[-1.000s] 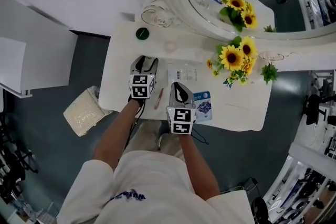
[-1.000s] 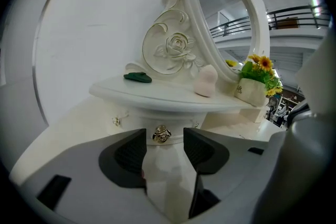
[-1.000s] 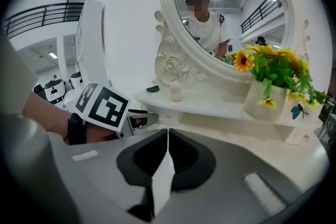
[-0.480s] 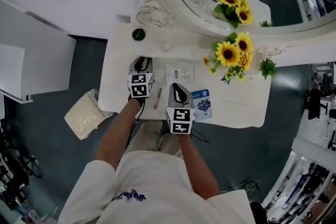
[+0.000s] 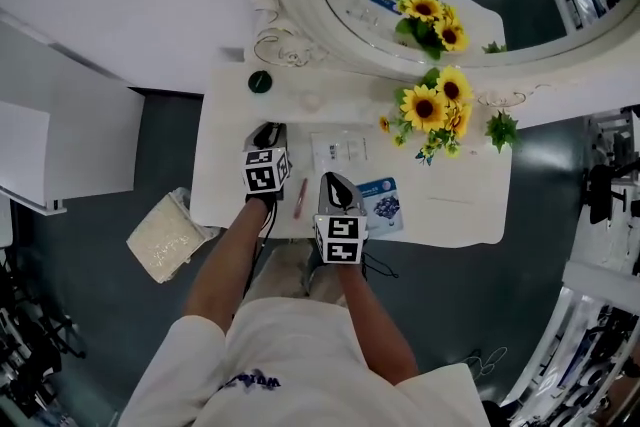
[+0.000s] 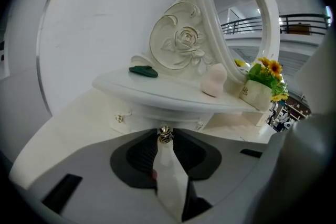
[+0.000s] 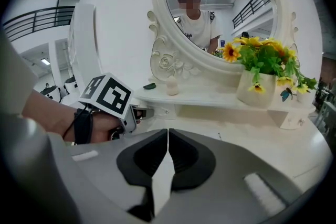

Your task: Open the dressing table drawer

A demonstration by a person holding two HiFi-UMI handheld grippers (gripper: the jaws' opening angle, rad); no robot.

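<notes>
Closing left gripper, drawer knob pinched between its jaws

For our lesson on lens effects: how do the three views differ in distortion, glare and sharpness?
Head view: even light, sharp throughout. Left gripper view: fisheye bending, black corners, a ceiling lamp glaring in the mirror. Right gripper view: the same bending and dark corners; the sunflowers look crisp.
</notes>
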